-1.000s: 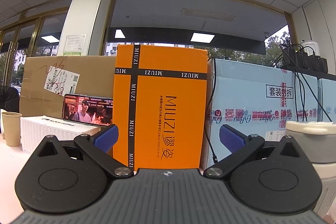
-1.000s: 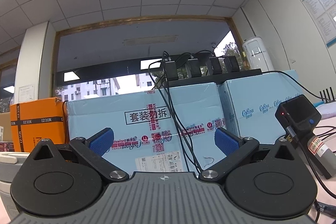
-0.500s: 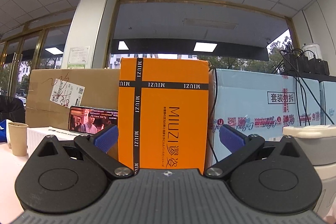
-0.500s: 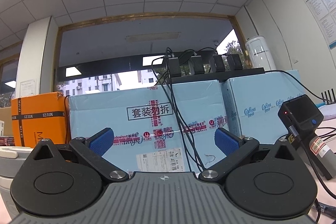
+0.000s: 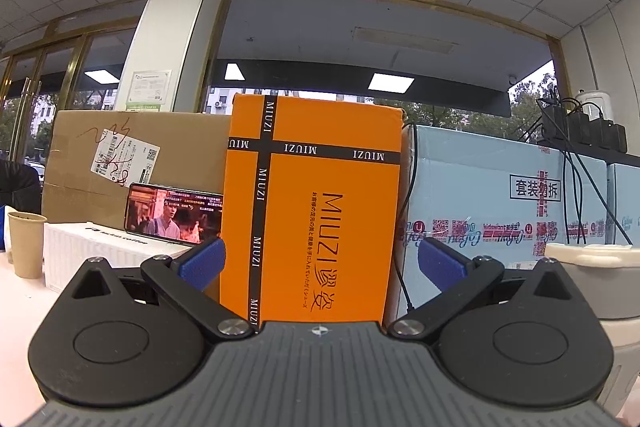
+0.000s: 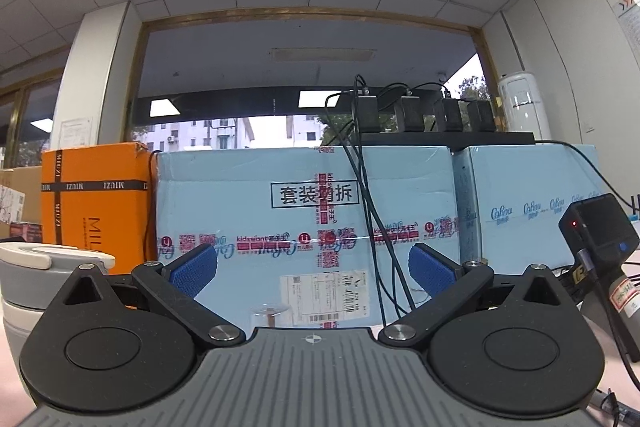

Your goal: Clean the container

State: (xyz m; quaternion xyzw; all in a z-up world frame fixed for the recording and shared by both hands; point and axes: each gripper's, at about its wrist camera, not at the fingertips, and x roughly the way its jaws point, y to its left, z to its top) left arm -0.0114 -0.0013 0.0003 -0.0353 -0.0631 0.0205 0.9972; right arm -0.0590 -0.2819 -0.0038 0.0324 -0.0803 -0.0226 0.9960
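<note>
Left wrist view: left gripper jaws spread, empty, facing orange box; container sat at far right w/ lid on. Right gripper also spread, empty. Prob. pre-grasp; next needs both swung toward container.

An orange box is crossed by black bands with white lettering. Beside it sits a pale blue carton with red-printed tape. The plain brown carton bears a white label. The 2 gripper pads are blue.
</note>
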